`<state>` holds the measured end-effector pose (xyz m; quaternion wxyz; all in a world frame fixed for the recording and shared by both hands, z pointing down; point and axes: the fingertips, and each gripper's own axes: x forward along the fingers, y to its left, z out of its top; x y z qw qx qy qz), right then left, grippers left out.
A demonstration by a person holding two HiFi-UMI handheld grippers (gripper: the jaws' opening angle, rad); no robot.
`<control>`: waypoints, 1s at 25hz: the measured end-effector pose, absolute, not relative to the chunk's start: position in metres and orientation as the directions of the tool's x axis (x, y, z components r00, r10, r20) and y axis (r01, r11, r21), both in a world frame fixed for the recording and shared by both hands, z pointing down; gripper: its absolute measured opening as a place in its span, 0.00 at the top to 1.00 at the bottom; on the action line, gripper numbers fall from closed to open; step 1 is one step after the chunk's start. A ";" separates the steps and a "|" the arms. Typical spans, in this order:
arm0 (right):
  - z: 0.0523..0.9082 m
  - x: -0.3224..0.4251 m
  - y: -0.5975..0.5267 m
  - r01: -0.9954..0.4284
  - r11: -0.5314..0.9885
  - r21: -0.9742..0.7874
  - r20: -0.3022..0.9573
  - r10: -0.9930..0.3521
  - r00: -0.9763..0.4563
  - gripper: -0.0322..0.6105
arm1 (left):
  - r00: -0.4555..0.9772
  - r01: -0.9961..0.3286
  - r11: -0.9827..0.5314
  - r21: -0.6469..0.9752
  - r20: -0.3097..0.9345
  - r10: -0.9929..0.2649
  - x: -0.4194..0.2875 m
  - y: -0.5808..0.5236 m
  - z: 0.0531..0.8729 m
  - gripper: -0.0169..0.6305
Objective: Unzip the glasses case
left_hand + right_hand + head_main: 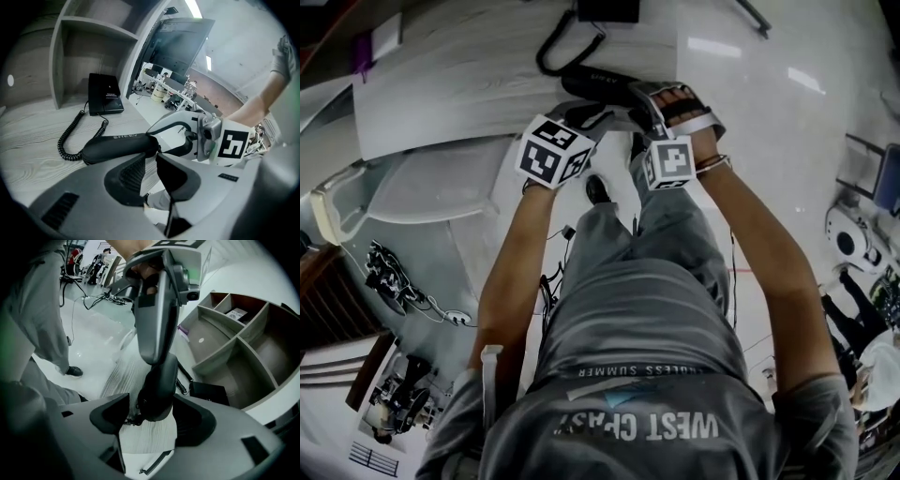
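The glasses case [117,146] lies at the desk's [33,136] front edge. One end of the case sits loose between our right gripper's [151,405] wide-parted jaws. Our left gripper [150,161] is just beside the case, its jaws slightly apart and empty.

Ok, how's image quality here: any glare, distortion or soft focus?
Head view: strong fisheye bending, bright glare streaks on the glossy floor. Left gripper view: dark rounded corners, the glasses case sharp, nearest foreground slightly soft. Right gripper view: heavy vignette, green tint at left edge.
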<state>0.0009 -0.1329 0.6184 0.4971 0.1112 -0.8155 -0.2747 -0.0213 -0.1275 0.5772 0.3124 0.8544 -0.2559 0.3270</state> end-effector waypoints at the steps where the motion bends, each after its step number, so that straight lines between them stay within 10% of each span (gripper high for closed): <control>1: 0.616 0.001 -0.128 0.098 0.828 0.552 0.754 -0.445 -0.483 0.49 | 0.655 -0.645 -0.673 0.363 0.716 -0.241 -0.024 -0.127 0.572 0.88; 17: 0.519 0.003 -0.100 -0.065 0.829 0.556 0.703 -0.510 -0.496 0.51 | 0.646 -0.683 -0.705 0.190 0.607 -0.463 -0.098 -0.121 0.446 0.89; 25: 0.381 -0.023 -0.080 -0.434 0.789 0.434 0.498 -0.612 -0.615 0.66 | 0.653 -0.709 -0.700 0.083 0.453 -0.607 -0.135 -0.094 0.355 0.97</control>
